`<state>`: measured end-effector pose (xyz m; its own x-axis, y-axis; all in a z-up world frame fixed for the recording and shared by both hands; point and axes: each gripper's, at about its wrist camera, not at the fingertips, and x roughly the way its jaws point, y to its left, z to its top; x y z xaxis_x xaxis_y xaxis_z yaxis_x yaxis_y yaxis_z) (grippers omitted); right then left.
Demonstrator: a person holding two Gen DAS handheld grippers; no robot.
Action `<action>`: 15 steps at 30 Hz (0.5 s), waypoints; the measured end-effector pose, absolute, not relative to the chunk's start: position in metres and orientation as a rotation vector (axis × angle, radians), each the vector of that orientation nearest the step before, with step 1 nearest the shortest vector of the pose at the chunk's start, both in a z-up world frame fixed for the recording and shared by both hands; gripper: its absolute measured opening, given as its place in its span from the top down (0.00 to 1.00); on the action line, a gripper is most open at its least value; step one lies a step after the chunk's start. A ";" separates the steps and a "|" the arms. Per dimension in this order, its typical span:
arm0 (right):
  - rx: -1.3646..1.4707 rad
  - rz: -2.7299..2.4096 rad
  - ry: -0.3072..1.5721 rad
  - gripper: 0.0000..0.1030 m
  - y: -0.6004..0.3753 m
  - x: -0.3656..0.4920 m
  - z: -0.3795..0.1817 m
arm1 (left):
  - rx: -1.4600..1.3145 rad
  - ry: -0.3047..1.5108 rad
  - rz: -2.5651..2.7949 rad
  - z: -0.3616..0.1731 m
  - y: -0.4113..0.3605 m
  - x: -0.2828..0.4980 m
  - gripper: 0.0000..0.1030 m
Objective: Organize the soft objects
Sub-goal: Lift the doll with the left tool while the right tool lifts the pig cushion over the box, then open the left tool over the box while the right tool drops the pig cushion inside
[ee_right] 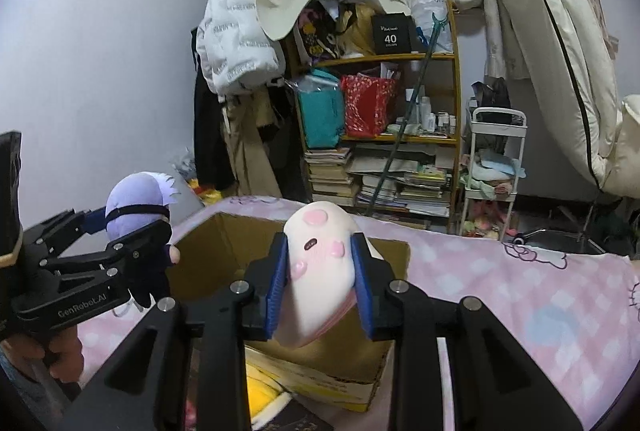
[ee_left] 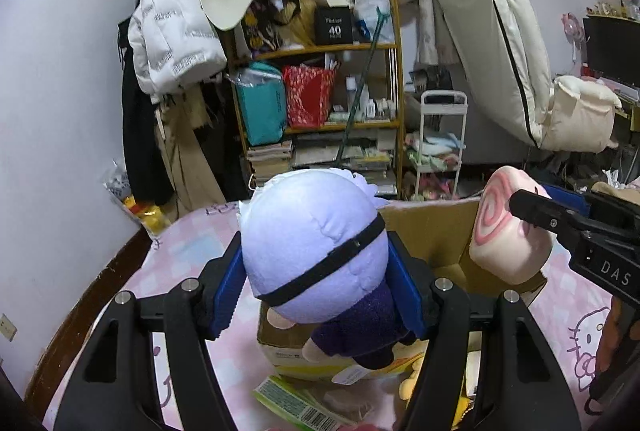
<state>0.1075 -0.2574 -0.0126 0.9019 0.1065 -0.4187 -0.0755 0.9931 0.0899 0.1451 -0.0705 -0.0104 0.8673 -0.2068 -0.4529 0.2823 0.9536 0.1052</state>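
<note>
My left gripper (ee_left: pixel 316 267) is shut on a plush doll (ee_left: pixel 312 243) with a pale lavender head, a black blindfold and dark purple clothes; its blue pads squeeze the head from both sides. The doll hangs over the near left rim of an open cardboard box (ee_left: pixel 432 231). My right gripper (ee_right: pixel 320 251) is shut on a soft pink-and-white roll-cake plush (ee_right: pixel 320 279), held above the box (ee_right: pixel 224 251). In the left wrist view that plush (ee_left: pixel 508 231) shows its pink swirl end at the right. The doll (ee_right: pixel 136 199) appears at the left in the right wrist view.
The box stands on a bed with a pink cartoon-cat sheet (ee_right: pixel 520 291). A yellow plush (ee_right: pixel 260 395) lies low beside the box. Green packaging (ee_left: pixel 296 407) lies at the near edge. Beyond the bed are a cluttered wooden shelf (ee_right: pixel 380 135), a white cart (ee_right: pixel 496 167) and hanging coats (ee_right: pixel 236 31).
</note>
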 end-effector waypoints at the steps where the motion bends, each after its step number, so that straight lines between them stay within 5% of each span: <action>1: 0.068 0.095 0.438 0.68 -0.258 0.109 -0.014 | 0.184 0.466 -0.252 -0.013 -0.073 0.148 0.36; 12: 0.007 0.126 0.469 0.62 -0.244 0.127 -0.024 | 0.210 0.523 -0.298 -0.026 -0.073 0.156 0.35; 15: 0.002 0.131 0.492 0.61 -0.242 0.130 -0.028 | 0.226 0.515 -0.306 -0.027 -0.074 0.152 0.27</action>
<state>0.1296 -0.2422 -0.0283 0.8729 0.1262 -0.4713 -0.1251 0.9916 0.0337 0.1523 -0.0740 -0.0271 0.8270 -0.2289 -0.5135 0.3413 0.9302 0.1351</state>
